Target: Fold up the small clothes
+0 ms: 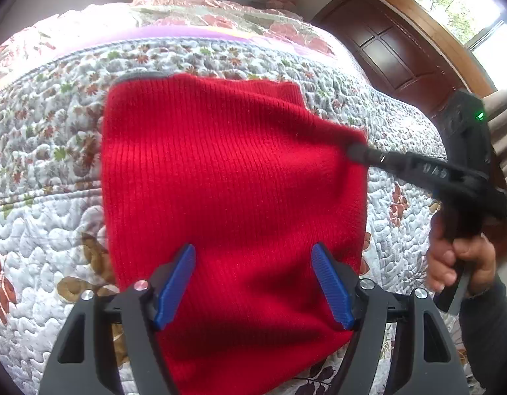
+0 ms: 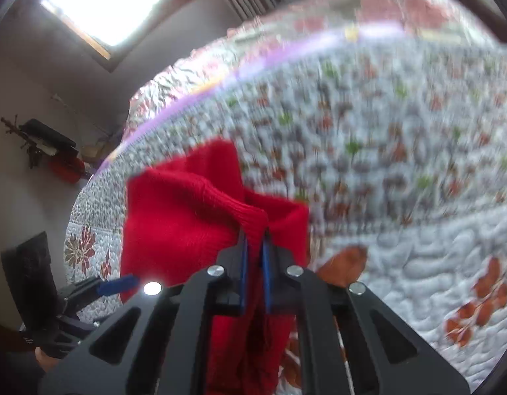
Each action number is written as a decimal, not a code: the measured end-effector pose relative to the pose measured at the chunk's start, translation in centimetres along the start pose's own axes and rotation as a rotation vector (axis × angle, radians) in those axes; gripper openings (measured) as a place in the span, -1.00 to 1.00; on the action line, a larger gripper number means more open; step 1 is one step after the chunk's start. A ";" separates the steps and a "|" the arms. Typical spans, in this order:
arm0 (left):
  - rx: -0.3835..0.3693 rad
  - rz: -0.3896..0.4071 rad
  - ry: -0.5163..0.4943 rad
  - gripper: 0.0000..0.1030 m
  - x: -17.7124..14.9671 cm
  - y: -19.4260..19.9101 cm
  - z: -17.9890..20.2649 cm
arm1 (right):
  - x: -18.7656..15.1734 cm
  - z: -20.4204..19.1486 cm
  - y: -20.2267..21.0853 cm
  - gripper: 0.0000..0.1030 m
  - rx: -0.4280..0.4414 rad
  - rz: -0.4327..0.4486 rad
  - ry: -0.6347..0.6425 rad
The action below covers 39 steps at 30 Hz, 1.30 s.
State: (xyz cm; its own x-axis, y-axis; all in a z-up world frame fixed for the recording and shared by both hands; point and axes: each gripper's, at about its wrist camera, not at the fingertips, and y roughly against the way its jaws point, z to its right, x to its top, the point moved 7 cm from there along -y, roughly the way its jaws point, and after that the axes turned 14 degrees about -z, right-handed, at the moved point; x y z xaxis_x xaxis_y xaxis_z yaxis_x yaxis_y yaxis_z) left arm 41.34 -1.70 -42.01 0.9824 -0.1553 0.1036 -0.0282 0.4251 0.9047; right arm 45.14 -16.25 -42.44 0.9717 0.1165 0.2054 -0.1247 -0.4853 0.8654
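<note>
A red ribbed knit garment [image 1: 233, 177] lies on the floral quilted bedspread [image 1: 46, 151]. My left gripper [image 1: 253, 263] hovers open above its near part, blue pads spread wide with nothing between them. From the right, my right gripper [image 1: 355, 151] is shut on the garment's right edge and pinches the fabric. In the right wrist view, that right gripper [image 2: 255, 233] clamps a raised fold of the red garment [image 2: 177, 227], which drapes down between and below the fingers. The left gripper [image 2: 118, 284] shows at the lower left of that view.
The quilt [image 2: 401, 171] covers the whole bed, blurred in the right wrist view. A dark wooden cabinet [image 1: 395, 52] and a window [image 1: 464, 10] stand beyond the bed's right side. A person's hand [image 1: 461, 263] holds the right gripper's handle.
</note>
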 end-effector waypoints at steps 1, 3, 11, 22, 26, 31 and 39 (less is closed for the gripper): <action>0.000 0.005 -0.006 0.43 -0.1 0.1 0.1 | 0.5 -0.1 0.4 -0.89 -0.009 0.021 0.010; 0.004 0.008 -0.018 0.43 -0.2 0.2 0.0 | 1.3 0.5 0.1 -0.89 -0.065 0.039 0.010; 0.017 -0.008 -0.024 0.47 -1.0 0.5 0.2 | -0.9 2.6 -1.9 -0.54 0.026 -0.020 -0.102; 0.031 0.003 -0.023 0.48 -1.9 1.4 0.3 | -5.0 1.2 -2.6 -0.90 0.076 -0.132 -0.122; 0.031 0.000 -0.037 0.48 -2.5 1.5 0.6 | -4.1 2.4 -2.4 -0.90 0.011 -0.099 -0.140; 0.059 -0.026 -0.036 0.52 -3.1 0.7 0.2 | -5.5 1.1 -3.2 -0.49 0.075 -0.128 -0.132; 0.055 -0.030 -0.044 0.53 -2.4 0.4 0.2 | -11.9 -0.1 -3.3 0.03 0.062 -0.243 -0.104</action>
State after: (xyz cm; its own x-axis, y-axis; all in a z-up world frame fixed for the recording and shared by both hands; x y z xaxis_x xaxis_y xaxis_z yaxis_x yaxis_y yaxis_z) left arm 38.94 -1.32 -41.78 0.9740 -0.2064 0.0934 -0.0106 0.3703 0.9288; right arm 33.93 -15.94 -47.65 0.9874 0.1480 -0.0560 0.1243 -0.5066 0.8532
